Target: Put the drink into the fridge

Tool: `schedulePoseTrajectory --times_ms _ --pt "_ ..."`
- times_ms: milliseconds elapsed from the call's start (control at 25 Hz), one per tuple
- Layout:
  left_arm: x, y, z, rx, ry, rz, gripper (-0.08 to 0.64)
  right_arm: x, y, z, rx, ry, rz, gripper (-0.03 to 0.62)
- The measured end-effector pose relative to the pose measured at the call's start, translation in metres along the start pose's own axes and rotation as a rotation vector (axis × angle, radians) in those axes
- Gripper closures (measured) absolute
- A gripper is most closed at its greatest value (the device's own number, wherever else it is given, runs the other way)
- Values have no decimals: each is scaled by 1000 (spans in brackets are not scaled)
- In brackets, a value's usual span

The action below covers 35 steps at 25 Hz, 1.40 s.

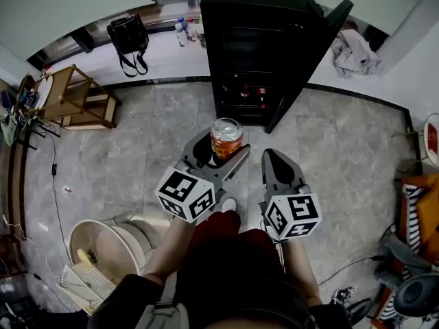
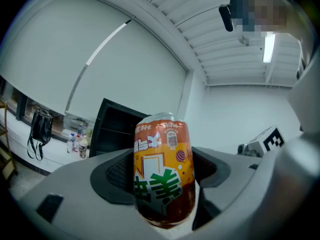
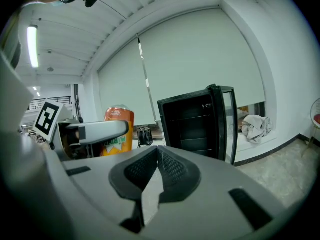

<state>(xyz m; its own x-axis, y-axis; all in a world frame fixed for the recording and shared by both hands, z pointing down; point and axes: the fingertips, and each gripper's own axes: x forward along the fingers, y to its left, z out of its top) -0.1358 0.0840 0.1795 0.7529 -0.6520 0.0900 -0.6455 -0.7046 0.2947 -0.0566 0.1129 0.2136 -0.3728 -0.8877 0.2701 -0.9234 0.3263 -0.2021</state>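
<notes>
An orange drink can (image 1: 226, 138) with a silver top stands upright between the jaws of my left gripper (image 1: 221, 153), which is shut on it. The same can (image 2: 163, 171) fills the middle of the left gripper view and shows in the right gripper view as the can (image 3: 118, 130) at the left. My right gripper (image 1: 277, 162) is shut with nothing in it, just right of the can. The black fridge (image 1: 267, 50) stands ahead with its door (image 1: 312, 64) swung open to the right; bottles sit on its lower shelf (image 1: 248, 94).
A black bag (image 1: 127, 35) and several bottles (image 1: 186, 29) sit on the ledge left of the fridge. A wooden stand (image 1: 70, 98) is at the left, a white fan (image 1: 110, 245) lies near my feet, and crumpled cloth (image 1: 353, 52) lies right of the fridge.
</notes>
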Motion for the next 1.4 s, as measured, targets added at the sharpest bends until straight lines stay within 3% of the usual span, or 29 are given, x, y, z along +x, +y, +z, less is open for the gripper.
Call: schedulePoseTrajectory --times_ms 360,560,800,1160,1400 --pt "27 35 -4 -23 6 17 215 31 -10 5 -1 24 -10 574" --pt "59 47 -11 1 22 25 215 48 -32 -2 0 58 -11 574" --pt "118 70 -34 15 67 52 215 83 -79 -7 18 85 8 574" --pt "218 111 -66 3 58 128 215 154 -158 -22 33 136 68 574" --pt "275 147 -89 -2 11 158 215 201 -202 -42 23 135 63 574"
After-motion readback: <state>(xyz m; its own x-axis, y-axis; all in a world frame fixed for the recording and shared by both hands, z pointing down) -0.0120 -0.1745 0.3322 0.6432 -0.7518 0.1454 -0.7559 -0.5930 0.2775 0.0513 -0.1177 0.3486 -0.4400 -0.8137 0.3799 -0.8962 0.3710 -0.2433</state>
